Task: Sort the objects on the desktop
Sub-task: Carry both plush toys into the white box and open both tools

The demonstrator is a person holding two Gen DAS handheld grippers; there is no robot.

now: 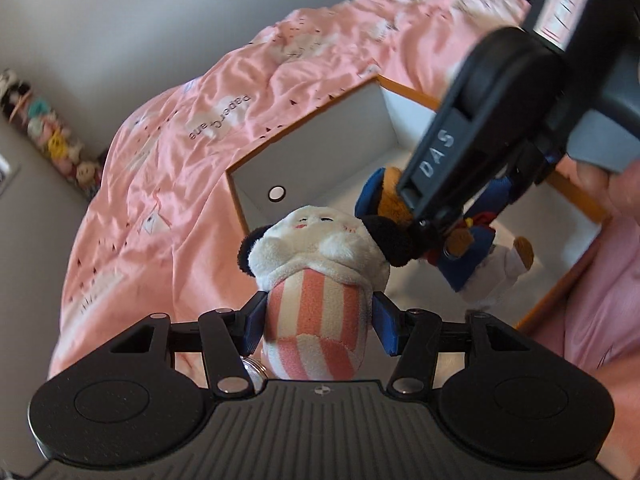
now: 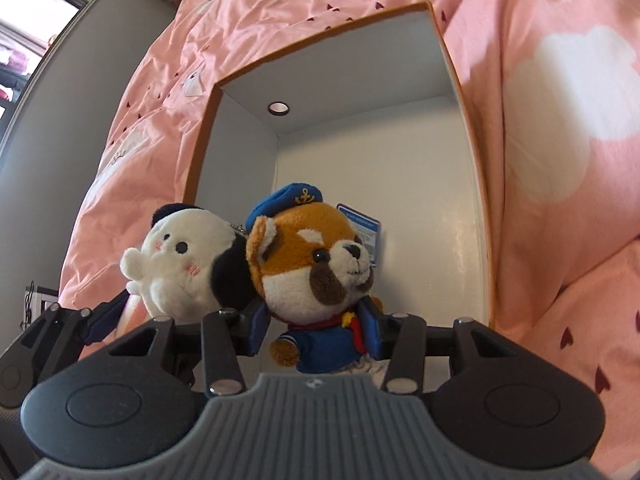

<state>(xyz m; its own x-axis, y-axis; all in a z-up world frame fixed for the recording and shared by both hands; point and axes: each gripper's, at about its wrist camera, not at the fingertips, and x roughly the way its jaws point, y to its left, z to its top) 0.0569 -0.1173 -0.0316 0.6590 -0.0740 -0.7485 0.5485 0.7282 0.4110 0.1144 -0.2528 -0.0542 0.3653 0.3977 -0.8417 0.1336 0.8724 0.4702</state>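
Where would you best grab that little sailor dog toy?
Around its blue-jacketed torso, below the head. The sailor dog has a big round head and a narrower body, so the right gripper has its pads either side of the jacket, coming from its feet end.

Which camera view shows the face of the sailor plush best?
The right wrist view: the sailor plush, clamped in the right gripper, faces the camera with cap, eyes and snout clear. In the left wrist view the right gripper covers most of the plush, leaving its blue outfit and a foot, without the face.
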